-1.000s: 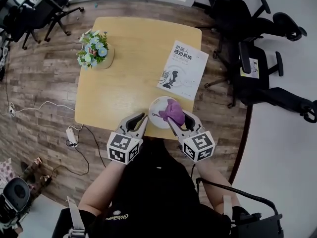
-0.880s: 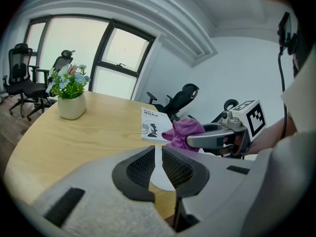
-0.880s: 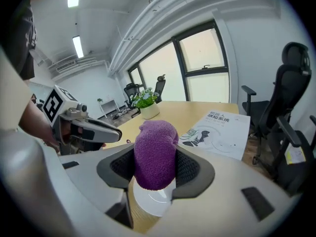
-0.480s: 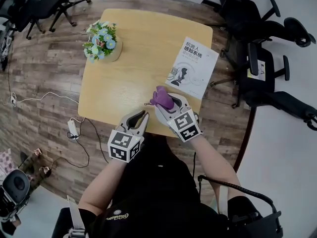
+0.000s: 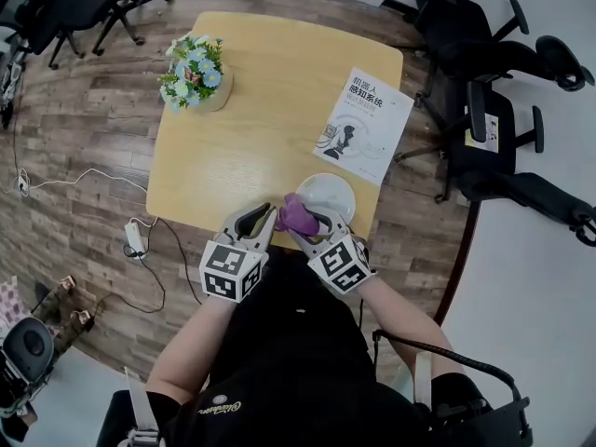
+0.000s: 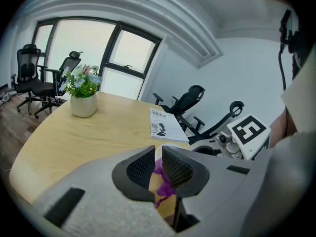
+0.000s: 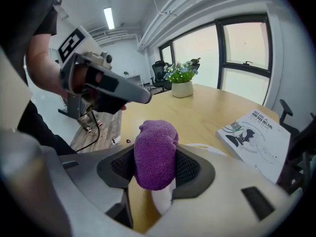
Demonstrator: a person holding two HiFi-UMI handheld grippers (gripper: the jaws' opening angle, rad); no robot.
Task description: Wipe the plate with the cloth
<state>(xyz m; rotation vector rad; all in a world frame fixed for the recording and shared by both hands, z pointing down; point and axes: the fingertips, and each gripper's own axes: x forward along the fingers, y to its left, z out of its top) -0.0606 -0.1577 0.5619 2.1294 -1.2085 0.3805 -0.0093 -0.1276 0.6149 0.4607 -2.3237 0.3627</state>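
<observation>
Right hand-held gripper (image 5: 304, 220): the jaws are closed on the purple cloth (image 5: 296, 214). The right gripper view shows the cloth as a rounded bundle clamped between both pads and standing proud above them.

Left hand-held gripper (image 5: 264, 214): the jaws are drawn close, leaving only a narrow slit. In the left gripper view a strip of the cloth shows in that slit. Whether the pads pinch it cannot be determined. In the head view its tips sit just beside the cloth, at the cloth's left edge.

The white plate (image 5: 333, 191) lies flat on the wooden worktop (image 5: 251, 110), near the front edge towards the right. The cloth sits at the plate's near-left rim. Contact between cloth and plate cannot be confirmed.

A book (image 5: 365, 124) lies just beyond the plate. A flower pot (image 5: 196, 71) stands at the far left of the worktop, well apart from the plate. Black office chairs (image 5: 494, 101) stand on the floor to the right.
</observation>
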